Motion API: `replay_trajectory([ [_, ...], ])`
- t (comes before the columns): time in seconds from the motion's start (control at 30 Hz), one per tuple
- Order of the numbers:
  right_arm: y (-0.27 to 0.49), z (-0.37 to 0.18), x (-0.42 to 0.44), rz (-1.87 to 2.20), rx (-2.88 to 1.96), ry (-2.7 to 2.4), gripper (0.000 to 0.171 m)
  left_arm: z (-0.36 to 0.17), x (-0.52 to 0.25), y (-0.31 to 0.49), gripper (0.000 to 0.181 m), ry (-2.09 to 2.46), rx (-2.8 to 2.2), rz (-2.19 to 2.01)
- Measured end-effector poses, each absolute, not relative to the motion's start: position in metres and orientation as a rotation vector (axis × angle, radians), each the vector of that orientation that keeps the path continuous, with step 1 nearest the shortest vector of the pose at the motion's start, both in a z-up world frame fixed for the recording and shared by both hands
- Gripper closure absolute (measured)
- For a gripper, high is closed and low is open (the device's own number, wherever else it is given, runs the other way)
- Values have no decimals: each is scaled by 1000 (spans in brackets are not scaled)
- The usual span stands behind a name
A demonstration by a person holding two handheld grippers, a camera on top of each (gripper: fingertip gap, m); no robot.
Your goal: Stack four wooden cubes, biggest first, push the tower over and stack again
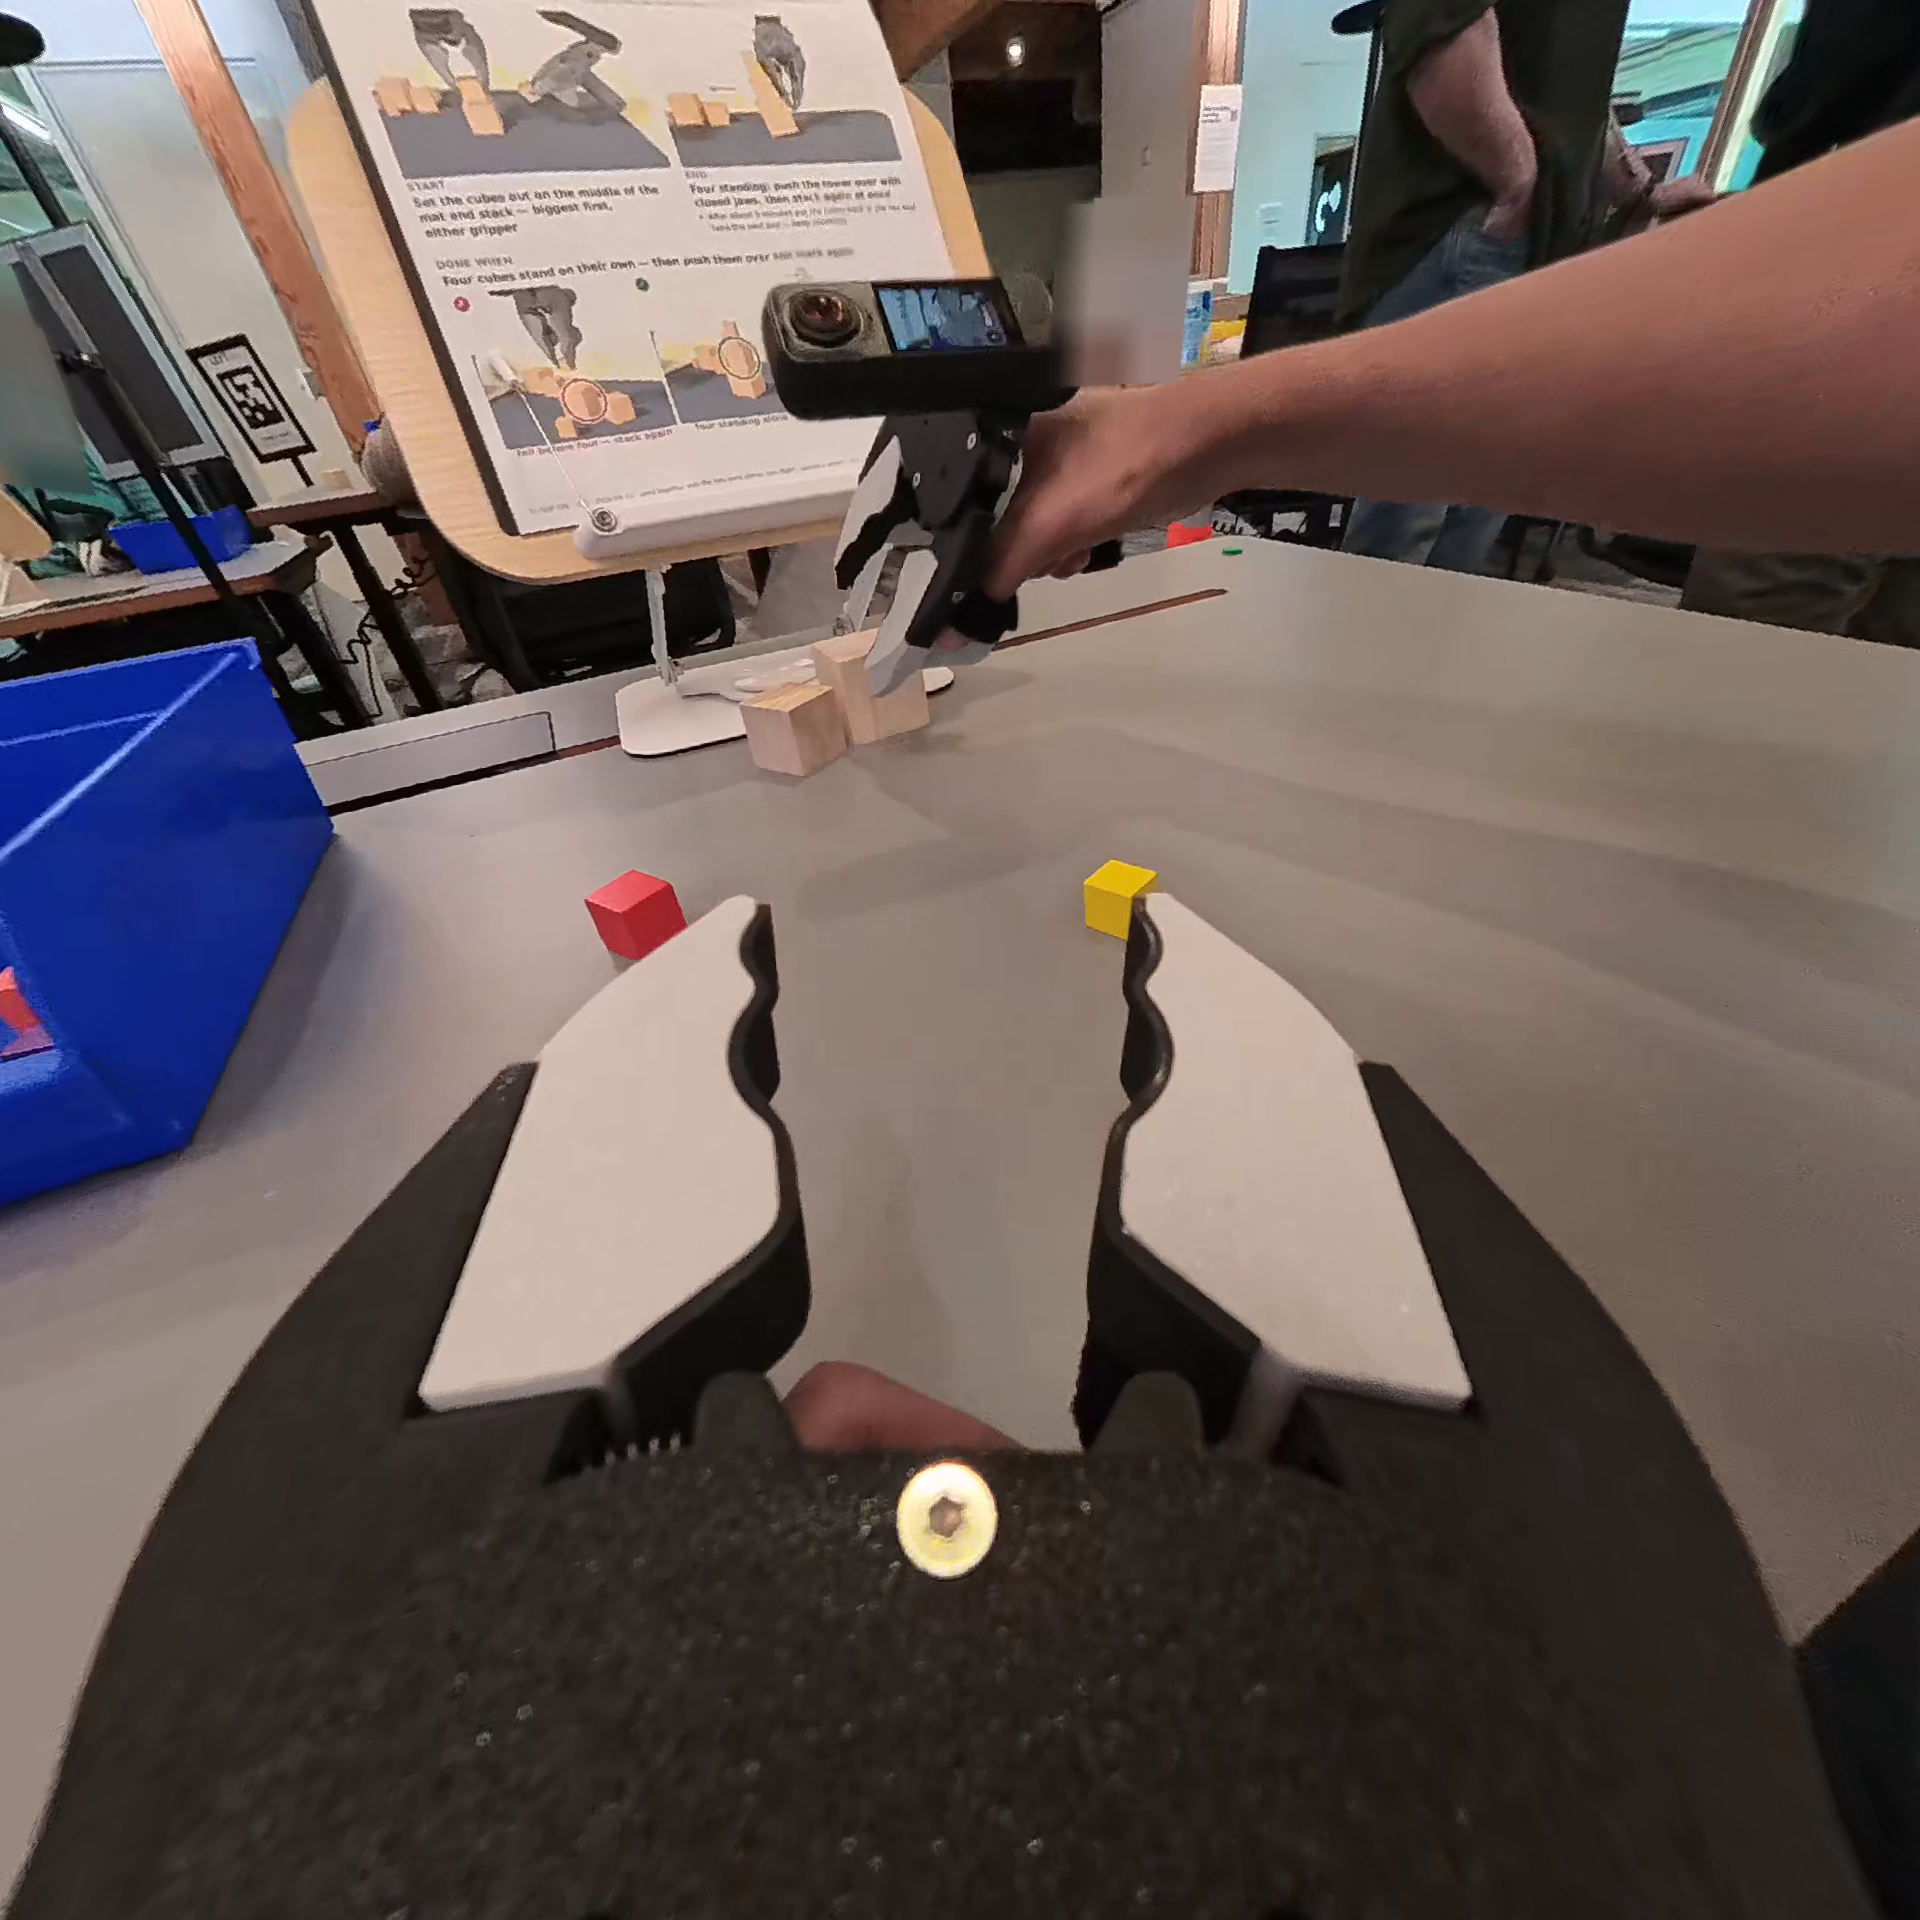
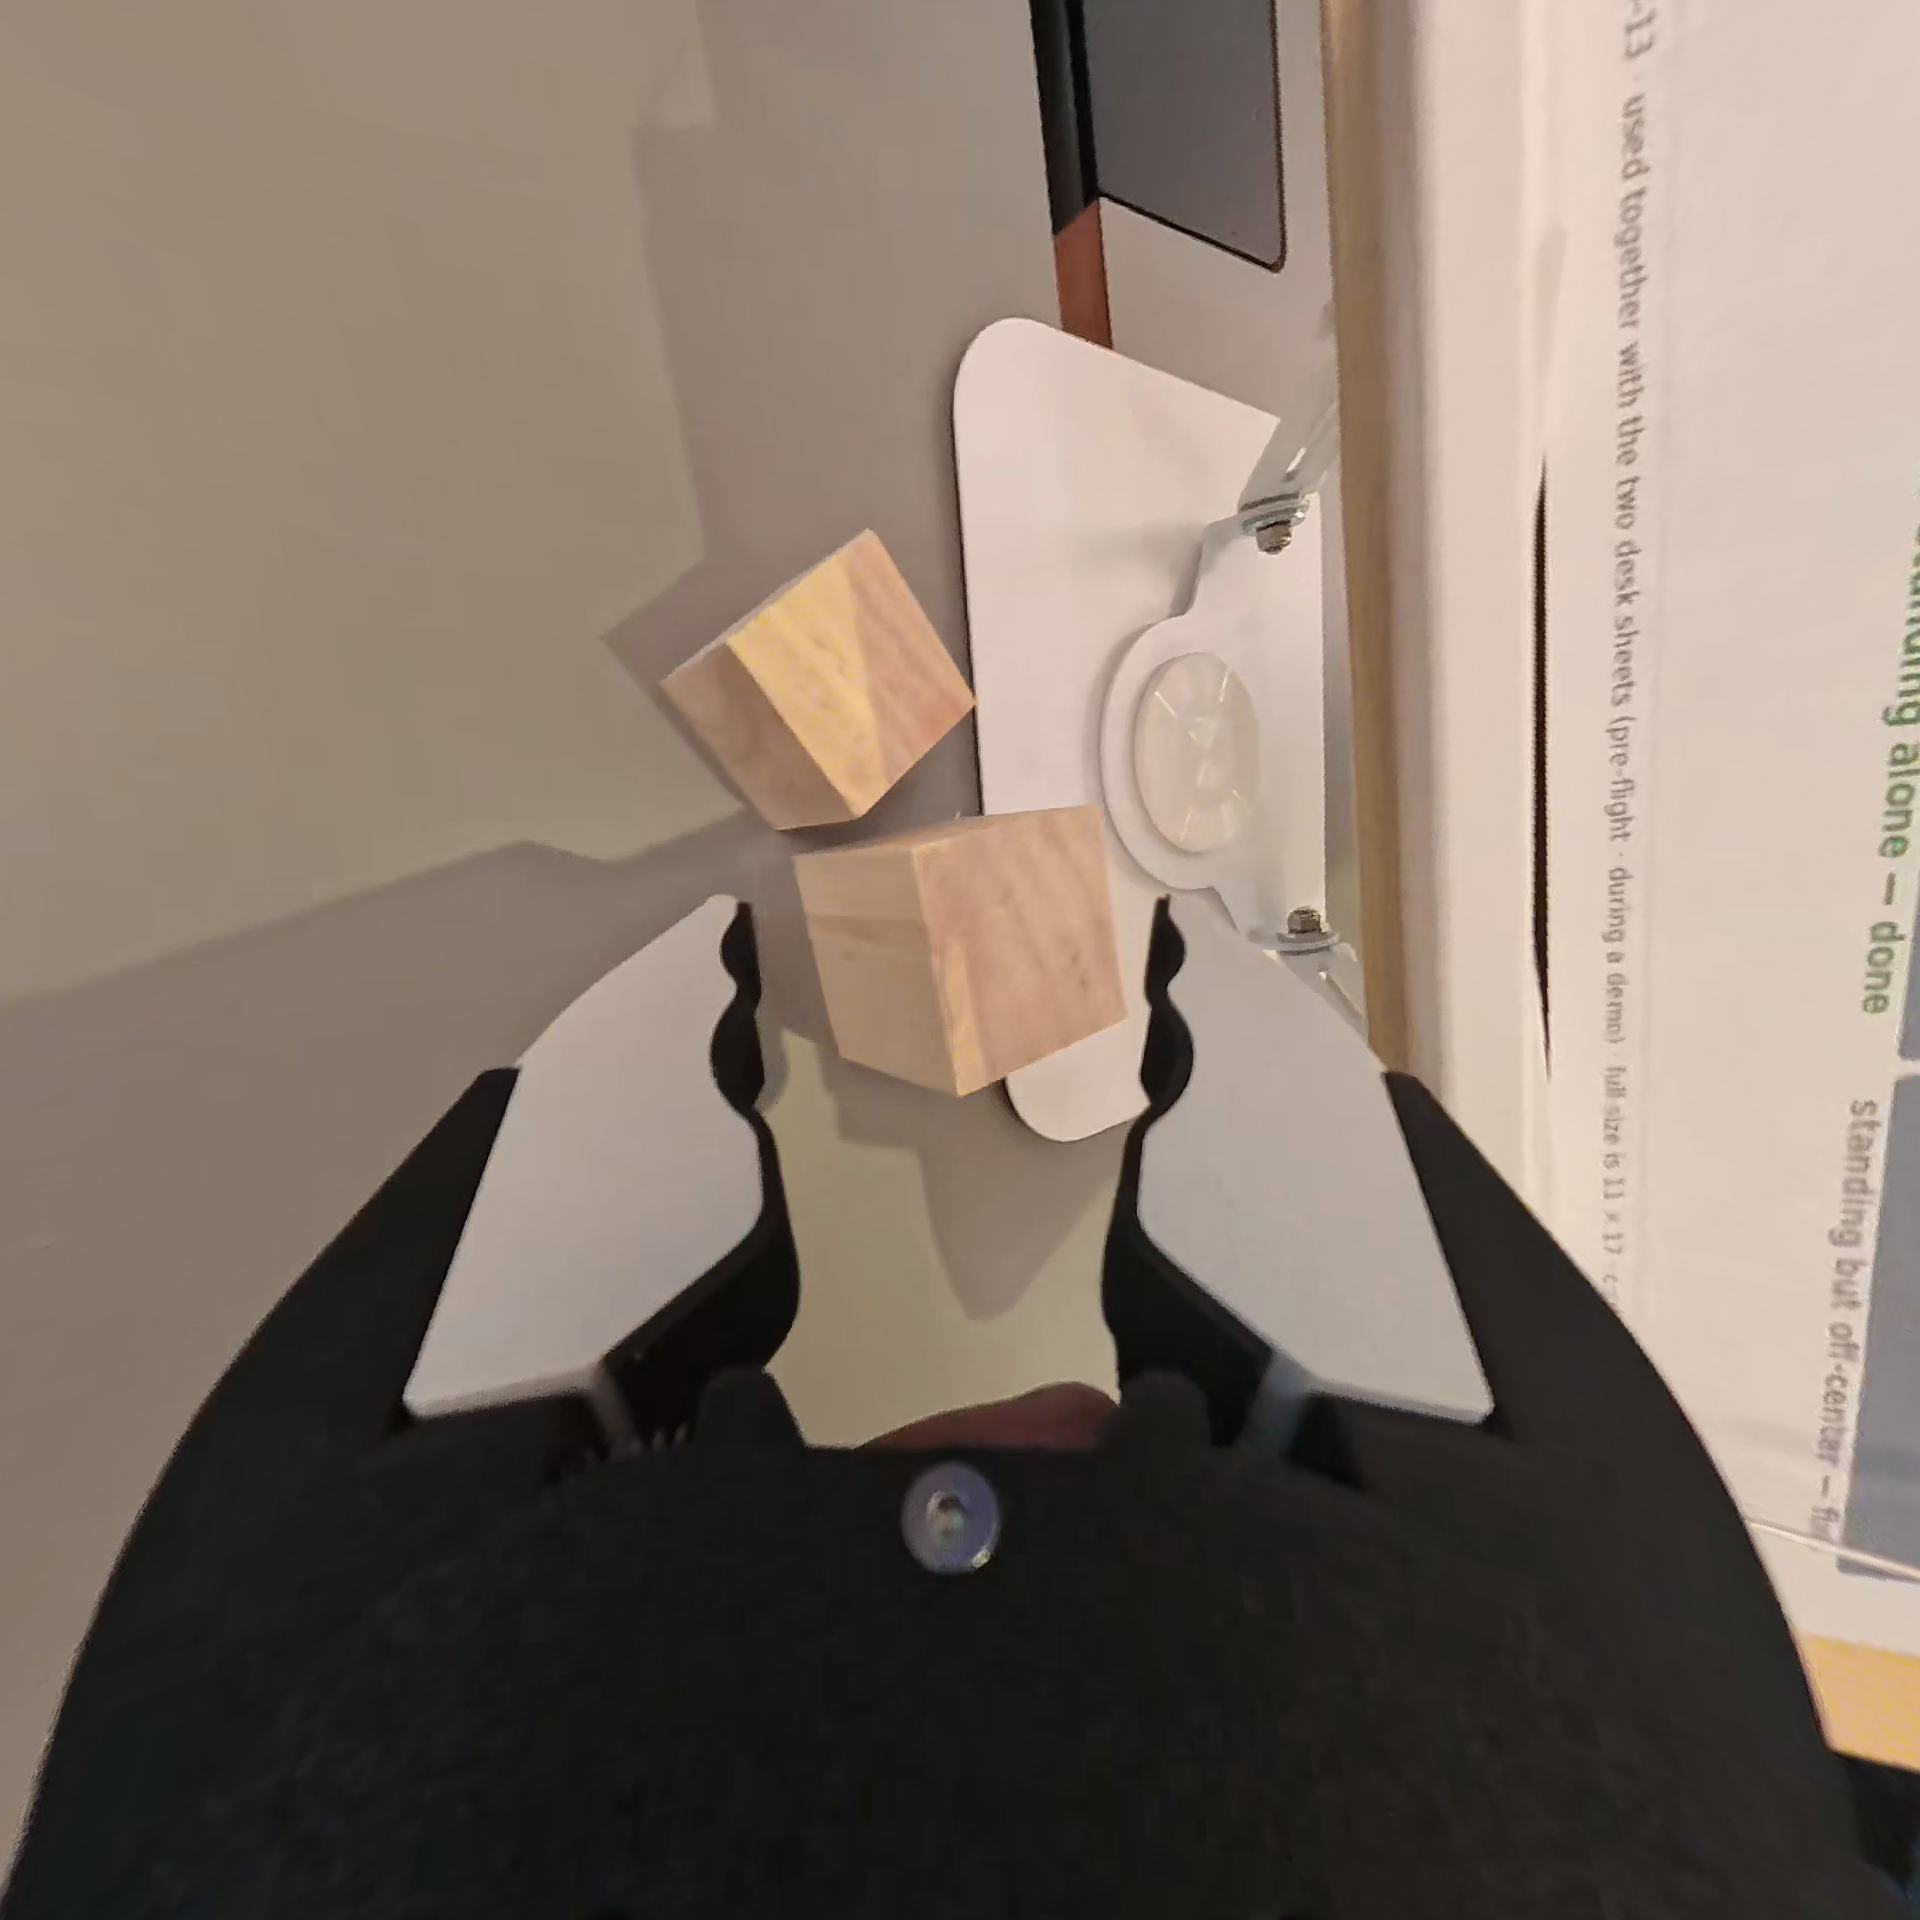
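The right tongs (image 2: 951, 914) are held wide apart and nothing is gripped between them; they are pointed steeply down at the grey counter (image 2: 312, 520), and the larger wooden cube (image 2: 961, 945) is seen right at the mouth of the gap, framed between the two tips. That cube is sat partly on the white base plate (image 2: 1049, 499) of the sign stand, and its faces are turned at a slant to the line of the fingers, so a squaring twist may well be needed before a flat grip is found. Whether either pad is touching wood cannot be told. Just beyond and to the left, a second wooden cube (image 2: 821, 681), slightly smaller by the look of it, is set corner-on, close to the first but apart from it.

From the left wrist view the same pair is picked out at the far side of the counter, under the right tongs (image 1: 894, 665). The left tongs (image 1: 951, 914) are spread open too and empty, kept low and well back from the wood. A small red cube (image 1: 634, 912) is seen just off the left tip and a small yellow cube (image 1: 1117, 896) just beside the right tip. A blue bin (image 1: 156, 883) is parked at the left edge.

So the right tongs are far the nearer to the big cube, and the first pick is judged to be theirs. No tower is standing yet
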State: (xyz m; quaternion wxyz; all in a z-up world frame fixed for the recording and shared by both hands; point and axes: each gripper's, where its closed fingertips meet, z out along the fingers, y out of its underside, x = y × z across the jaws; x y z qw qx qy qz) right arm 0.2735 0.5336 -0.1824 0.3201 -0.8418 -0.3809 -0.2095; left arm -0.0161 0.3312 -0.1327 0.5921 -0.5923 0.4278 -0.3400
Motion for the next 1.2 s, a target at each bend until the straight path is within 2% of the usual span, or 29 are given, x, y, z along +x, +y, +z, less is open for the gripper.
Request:
replay_trajectory([
  [0.3, 548, -202, 287, -616, -2229, -1203, 106, -134, -18, 331, 120, 1014, -1399, -834],
  [0.53, 548, -215, 296, -754, -2266, -1309, 99, -135, -13, 319, 121, 1072, -1353, -795],
  [0.77, 545, -220, 301, -615, -2329, -1212, 97, -137, -11, 314, 122, 1092, -1355, -812],
  [1.2, 520, -206, 298, -610, -2334, -1130, 107, -133, -13, 309, 126, 1099, -1346, -807],
])
